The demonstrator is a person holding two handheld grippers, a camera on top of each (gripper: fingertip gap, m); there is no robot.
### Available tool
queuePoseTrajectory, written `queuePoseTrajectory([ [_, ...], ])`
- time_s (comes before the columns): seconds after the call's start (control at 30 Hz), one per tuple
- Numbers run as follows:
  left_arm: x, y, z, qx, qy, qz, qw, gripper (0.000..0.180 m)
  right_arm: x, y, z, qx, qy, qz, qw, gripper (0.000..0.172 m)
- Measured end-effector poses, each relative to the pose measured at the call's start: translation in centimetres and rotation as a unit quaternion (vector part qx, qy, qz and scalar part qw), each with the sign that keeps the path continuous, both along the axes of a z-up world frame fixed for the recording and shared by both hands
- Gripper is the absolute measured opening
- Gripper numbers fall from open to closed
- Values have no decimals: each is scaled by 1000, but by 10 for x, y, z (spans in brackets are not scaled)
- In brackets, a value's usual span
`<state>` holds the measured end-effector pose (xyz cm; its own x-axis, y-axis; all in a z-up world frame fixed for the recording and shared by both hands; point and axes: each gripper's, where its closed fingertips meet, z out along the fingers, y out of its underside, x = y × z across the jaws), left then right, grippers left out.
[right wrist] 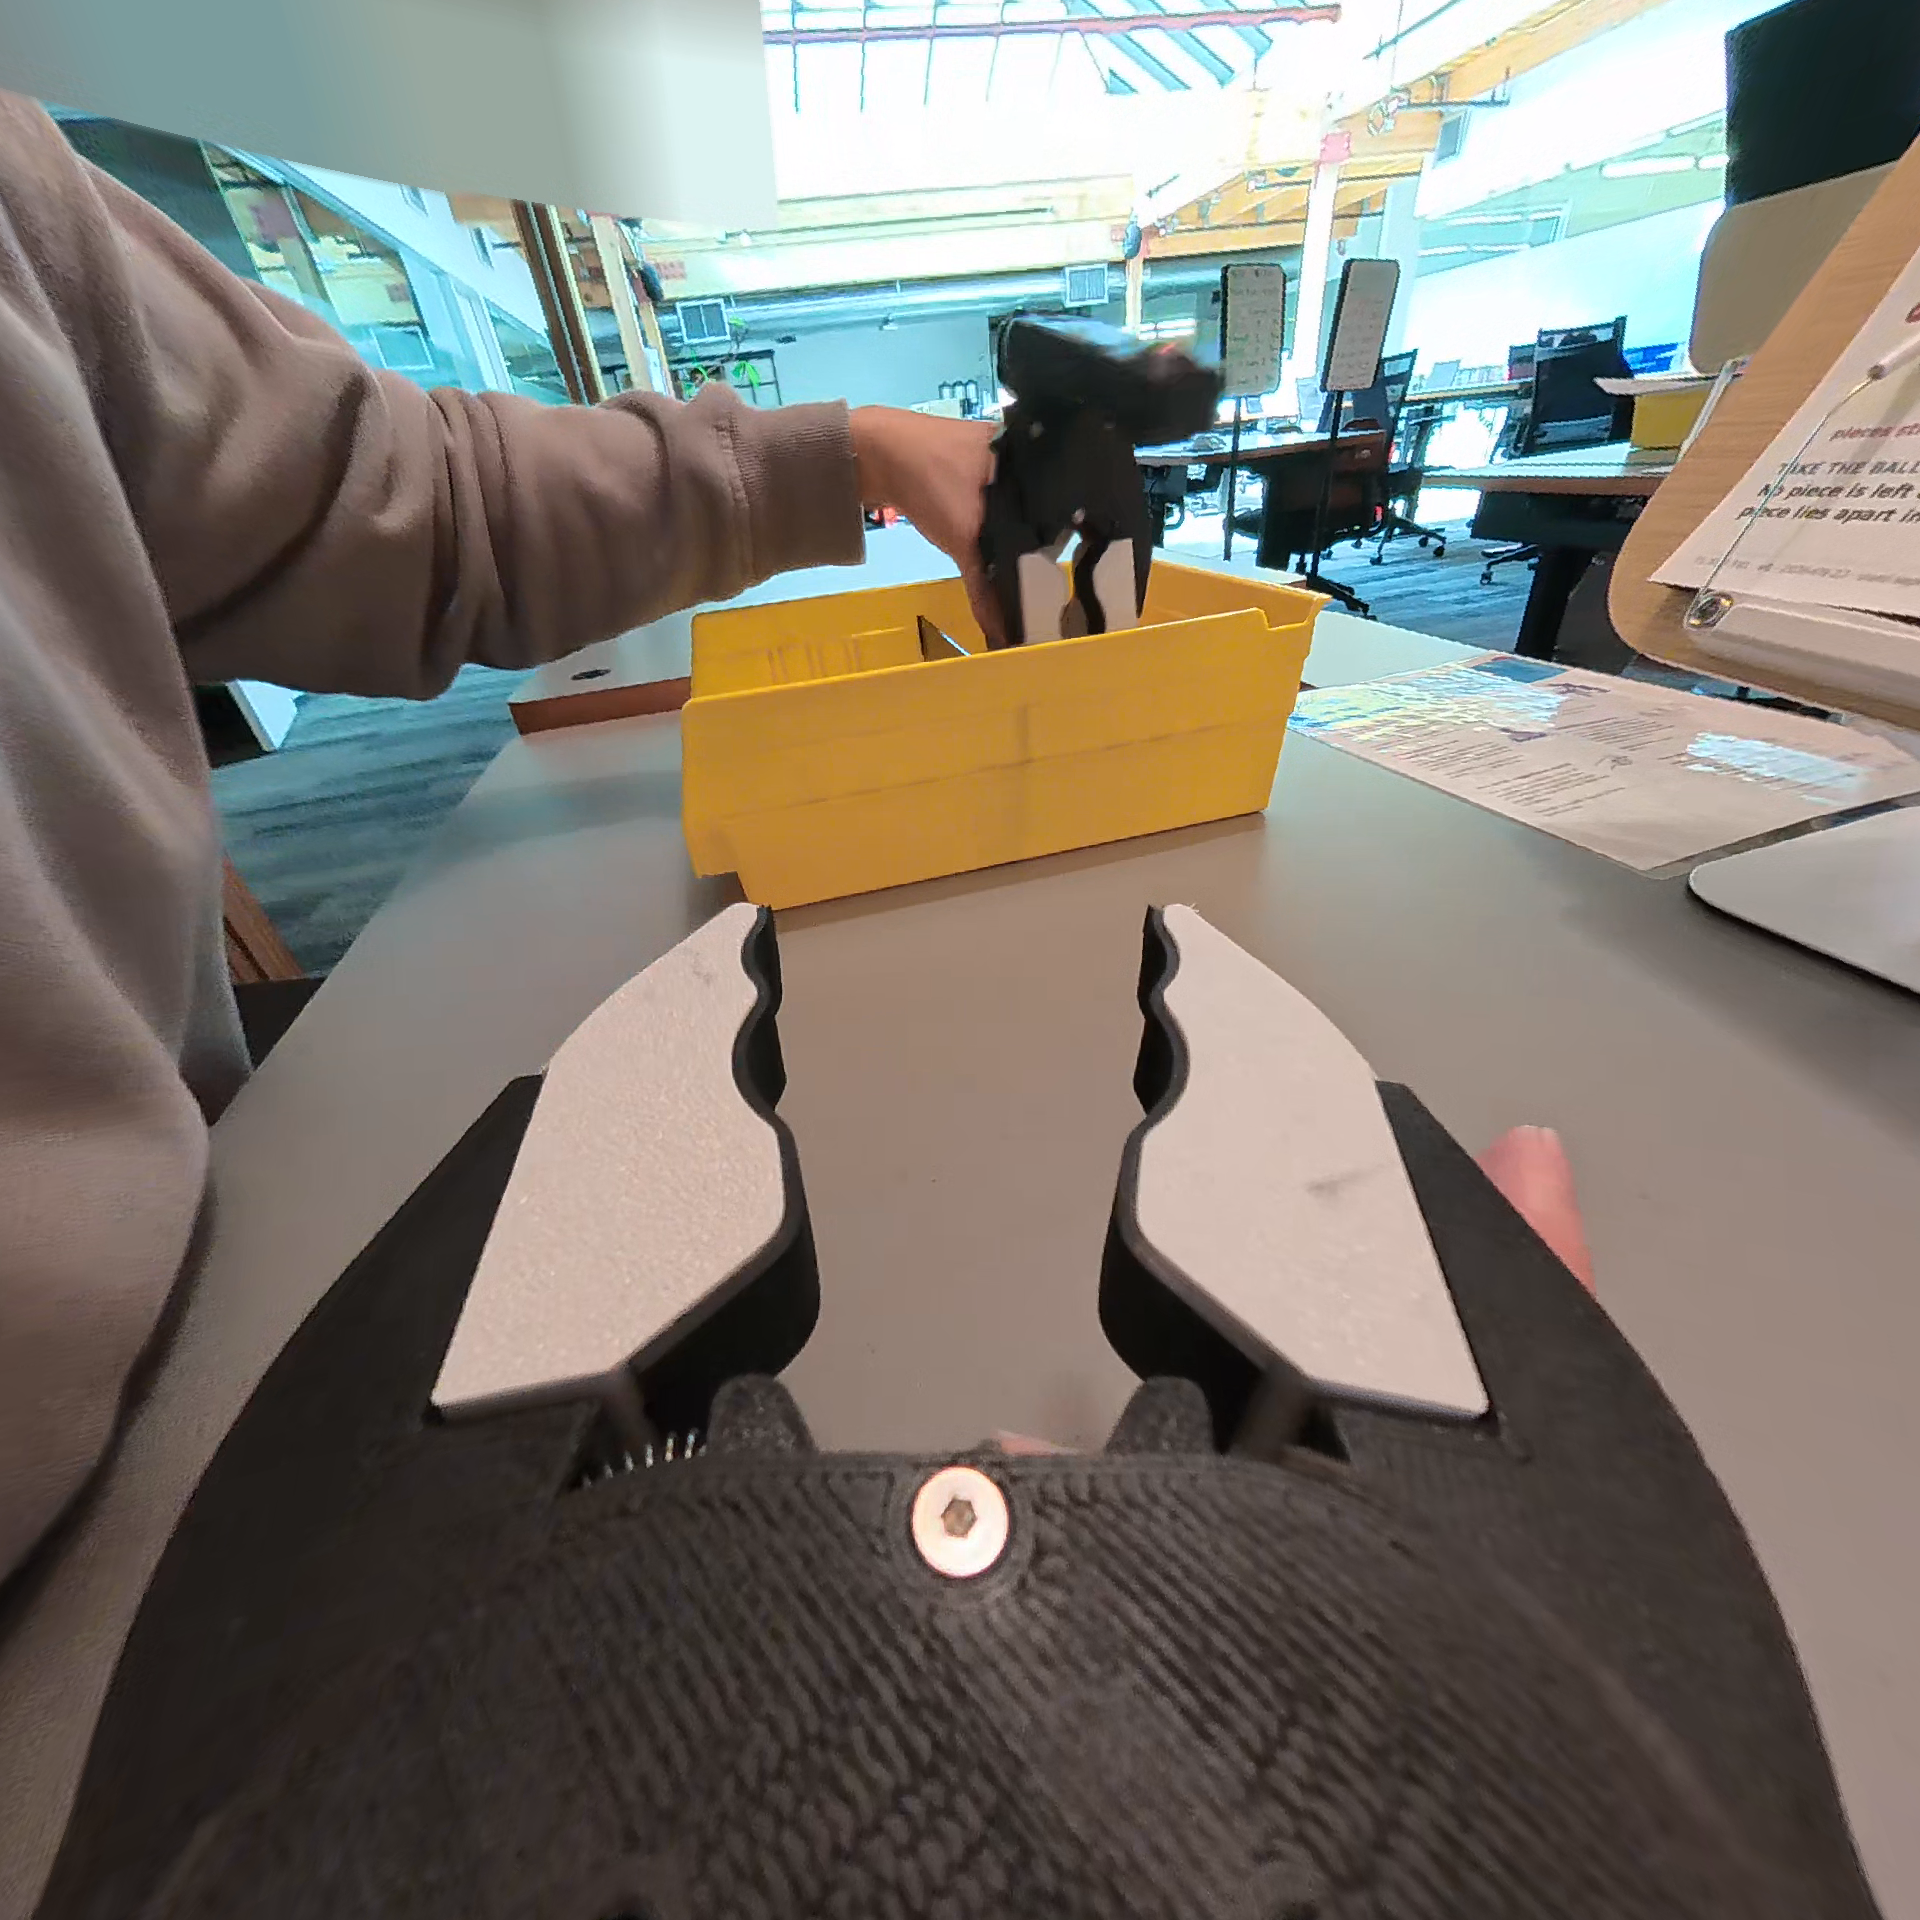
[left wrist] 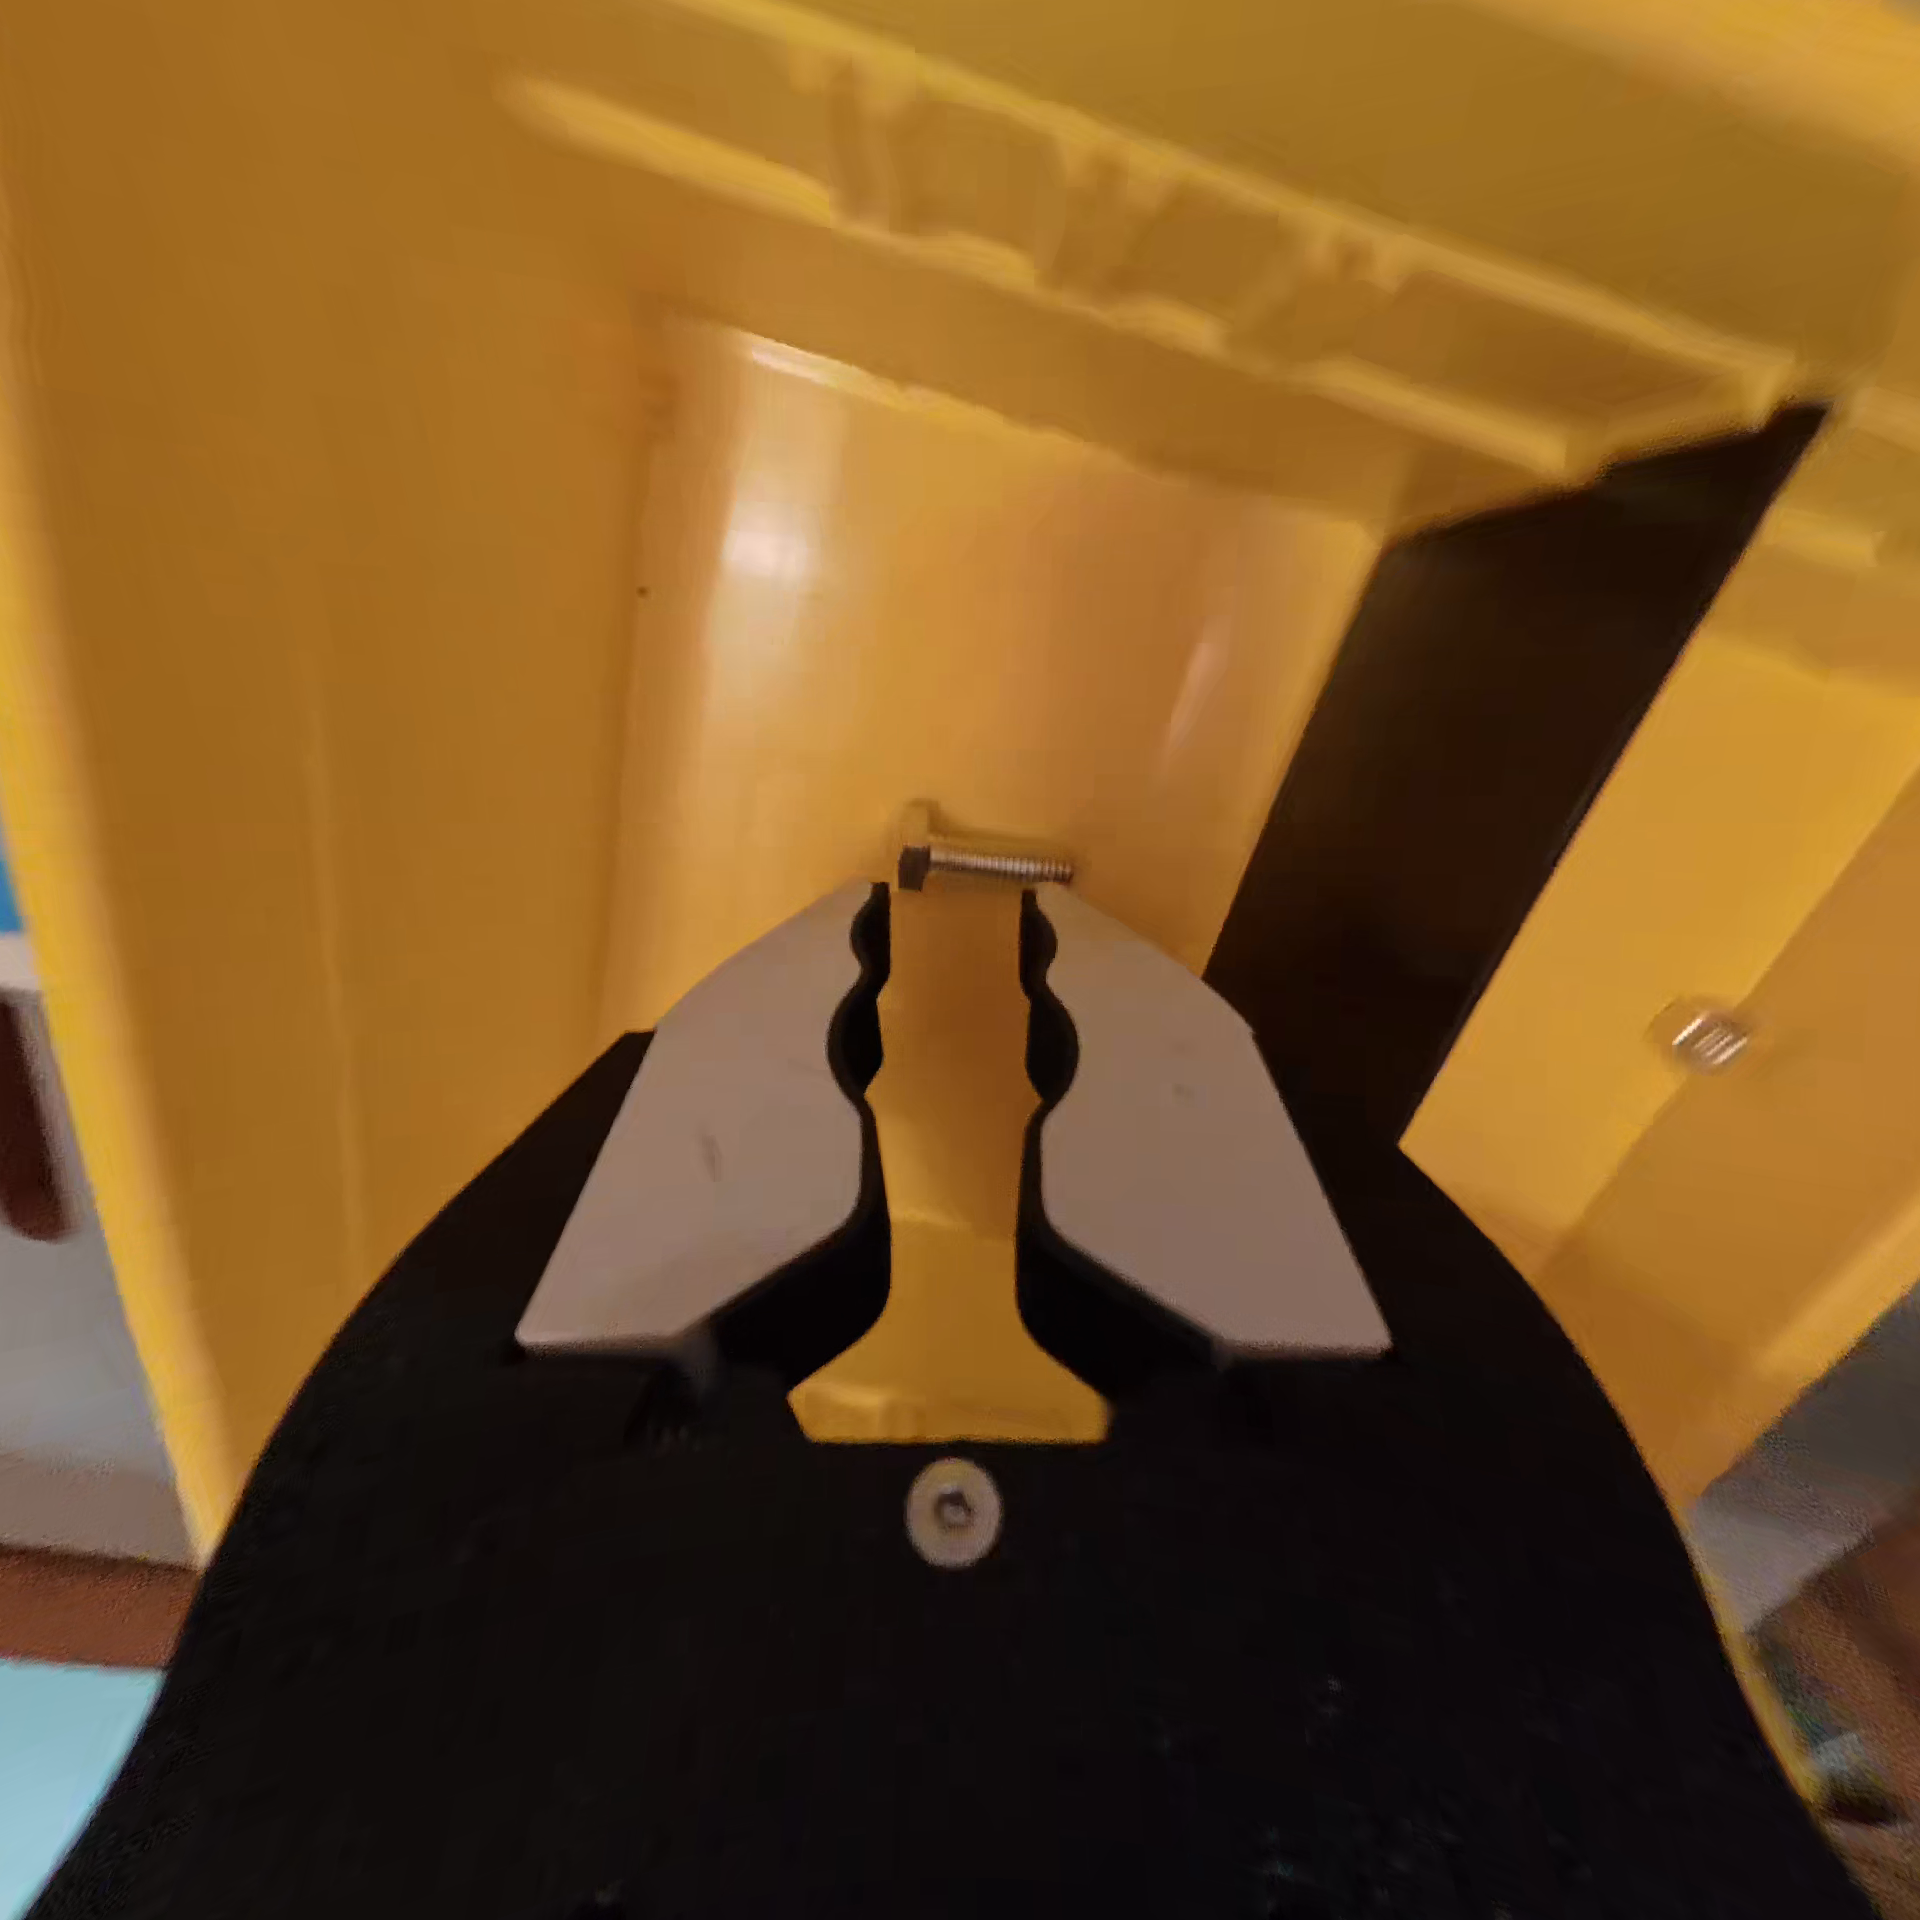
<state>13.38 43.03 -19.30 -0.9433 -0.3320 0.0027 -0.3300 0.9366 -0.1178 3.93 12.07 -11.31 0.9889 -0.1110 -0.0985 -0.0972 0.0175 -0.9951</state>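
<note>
My left gripper (left wrist: 956, 899) is down inside a yellow bin (left wrist: 312, 727), its jaws partly open. A small silver hex bolt (left wrist: 982, 865) lies crosswise on the bin floor just beyond the fingertips (left wrist: 831, 925); the pads do not press on it. In the right wrist view the left gripper (right wrist: 1075, 613) reaches into the yellow bin (right wrist: 987, 748), held by a hand in a grey sleeve (right wrist: 416, 520). My right gripper (right wrist: 961, 920) is wide open with nothing between its pads, low over the grey table (right wrist: 966, 1039) in front of the bin.
A black divider (left wrist: 1455, 779) splits the bin; a small silver nut (left wrist: 1704, 1039) lies in the compartment to the right. A laminated sheet (right wrist: 1610, 748), a white stand base (right wrist: 1829, 904) and a wooden board with paper (right wrist: 1818, 468) are at the table's right. Across from one pair of fingers to the other is roughly 35 cm.
</note>
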Motion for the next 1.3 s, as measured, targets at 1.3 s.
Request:
queuePoseTrajectory([
  [1.3, -121, -321, 130, -660, 213, 272, 667, 5, -42, -17, 73, 76, -309, -146, 937, 34],
])
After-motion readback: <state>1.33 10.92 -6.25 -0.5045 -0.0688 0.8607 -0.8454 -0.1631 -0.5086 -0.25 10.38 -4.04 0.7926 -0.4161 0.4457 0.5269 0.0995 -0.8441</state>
